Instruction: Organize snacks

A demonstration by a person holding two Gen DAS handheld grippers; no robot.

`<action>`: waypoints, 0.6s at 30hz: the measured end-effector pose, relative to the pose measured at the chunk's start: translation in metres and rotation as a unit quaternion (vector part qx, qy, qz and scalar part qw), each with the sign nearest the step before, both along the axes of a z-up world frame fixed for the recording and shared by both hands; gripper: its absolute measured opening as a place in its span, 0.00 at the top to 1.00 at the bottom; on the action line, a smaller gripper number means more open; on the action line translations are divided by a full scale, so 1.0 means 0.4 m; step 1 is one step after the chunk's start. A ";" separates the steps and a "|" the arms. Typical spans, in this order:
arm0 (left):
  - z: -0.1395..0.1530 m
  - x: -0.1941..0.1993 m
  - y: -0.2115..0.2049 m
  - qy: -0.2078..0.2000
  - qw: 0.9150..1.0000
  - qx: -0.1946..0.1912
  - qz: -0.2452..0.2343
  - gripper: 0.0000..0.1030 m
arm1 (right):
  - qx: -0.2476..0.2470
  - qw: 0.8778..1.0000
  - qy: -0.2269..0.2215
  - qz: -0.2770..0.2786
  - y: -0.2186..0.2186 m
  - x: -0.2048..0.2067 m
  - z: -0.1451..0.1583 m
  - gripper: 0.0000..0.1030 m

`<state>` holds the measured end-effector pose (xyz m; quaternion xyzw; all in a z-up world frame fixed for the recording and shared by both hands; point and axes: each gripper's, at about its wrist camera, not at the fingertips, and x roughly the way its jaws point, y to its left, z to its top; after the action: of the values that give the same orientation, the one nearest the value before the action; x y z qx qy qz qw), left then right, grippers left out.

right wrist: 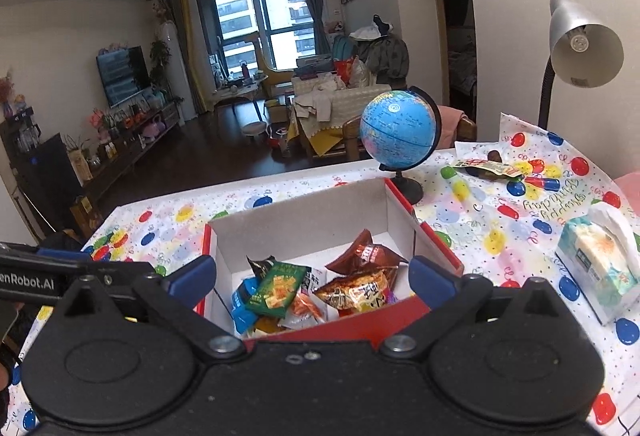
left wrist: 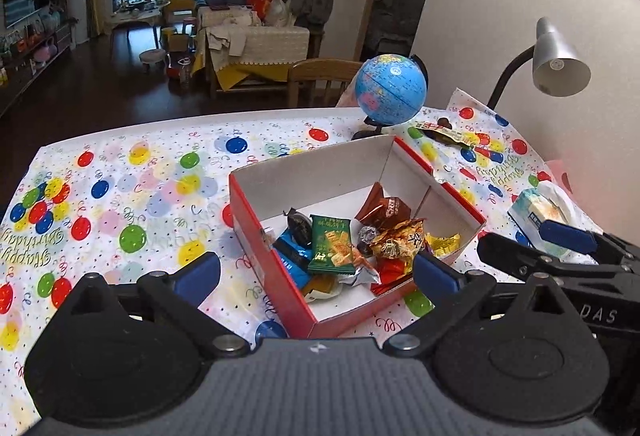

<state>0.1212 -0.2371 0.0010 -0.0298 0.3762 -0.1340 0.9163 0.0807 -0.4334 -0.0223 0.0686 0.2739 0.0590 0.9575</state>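
A red cardboard box (left wrist: 276, 276) with a white inside (right wrist: 300, 232) stands on the balloon-print tablecloth. Several snack packets lie in it: a green one (left wrist: 332, 244) (right wrist: 278, 286), a brown one (left wrist: 386, 208) (right wrist: 366, 256), an orange-gold one (left wrist: 400, 238) (right wrist: 356, 290) and a blue one (left wrist: 292, 260) (right wrist: 242, 300). My left gripper (left wrist: 316, 272) is open, its pads either side of the box's near corner and holding nothing. My right gripper (right wrist: 314, 276) is open over the box's near edge, also with nothing in it. One more packet (left wrist: 444, 134) (right wrist: 484, 168) lies loose beside the globe.
A blue globe (left wrist: 390, 90) (right wrist: 398, 132) stands behind the box. A grey desk lamp (left wrist: 560, 64) (right wrist: 584, 48) leans over the far right corner. A tissue pack (left wrist: 540, 212) (right wrist: 600, 264) lies to the right. A wooden chair (left wrist: 320, 80) stands past the far table edge.
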 end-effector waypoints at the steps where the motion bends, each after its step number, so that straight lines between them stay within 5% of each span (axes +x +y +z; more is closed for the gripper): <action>1: 0.001 -0.003 0.002 -0.001 1.000 -0.001 0.001 0.00 | 0.001 1.000 0.000 0.000 0.003 -0.004 0.000 0.00; 18: 0.011 -0.018 0.013 -0.001 1.000 -0.009 -0.002 0.00 | -0.002 1.000 -0.005 -0.004 0.017 -0.021 0.012 0.00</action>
<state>0.1140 -0.2320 0.0054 -0.0372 0.3739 -0.1396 0.9162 0.0724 -0.4267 -0.0174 0.0671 0.2687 0.0551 0.9593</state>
